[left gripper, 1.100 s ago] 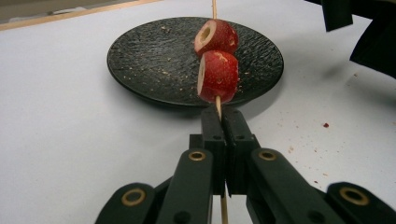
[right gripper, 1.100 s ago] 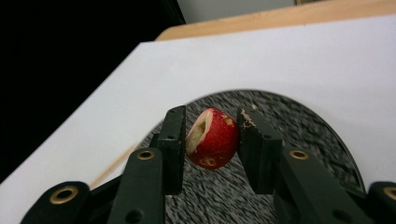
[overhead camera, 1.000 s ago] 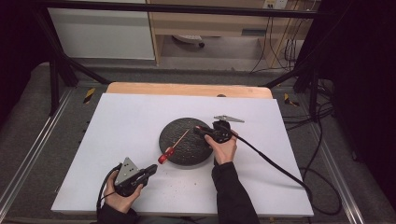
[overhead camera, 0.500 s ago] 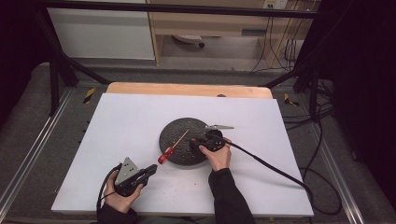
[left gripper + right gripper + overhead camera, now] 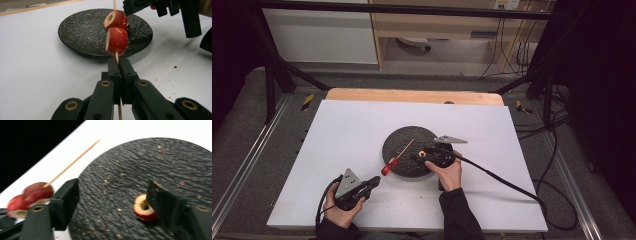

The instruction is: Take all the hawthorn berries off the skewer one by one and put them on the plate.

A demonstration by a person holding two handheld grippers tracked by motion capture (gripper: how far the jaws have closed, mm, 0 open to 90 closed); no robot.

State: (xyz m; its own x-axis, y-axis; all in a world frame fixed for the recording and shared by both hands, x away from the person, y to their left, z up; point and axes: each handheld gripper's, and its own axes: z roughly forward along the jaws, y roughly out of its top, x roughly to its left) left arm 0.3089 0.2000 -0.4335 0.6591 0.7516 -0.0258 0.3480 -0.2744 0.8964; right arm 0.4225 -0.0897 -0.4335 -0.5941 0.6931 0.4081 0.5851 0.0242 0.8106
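A black round plate (image 5: 404, 136) sits mid-table. My left gripper (image 5: 374, 181) is near the front edge, shut on a wooden skewer (image 5: 406, 147). The skewer carries two red strawberry pieces (image 5: 386, 168) and slants up over the plate. In the left gripper view the jaws (image 5: 119, 62) pinch the stick just below the strawberry pieces (image 5: 116, 41). My right gripper (image 5: 418, 155) hovers open over the plate's near side. In its view a strawberry slice (image 5: 142, 209) lies on the plate (image 5: 150, 165) between the jaws (image 5: 115, 197), close to the right one.
A white board (image 5: 342, 130) covers the table, with a wooden strip (image 5: 412, 95) at the back. The right gripper's cable (image 5: 507, 181) trails off to the right. Red juice specks (image 5: 175, 67) and crumbs dot the surface near the plate.
My right gripper has moved from the plate's far right rim toward the person and left, now low over the plate's near side. The left gripper and skewer have stayed put.
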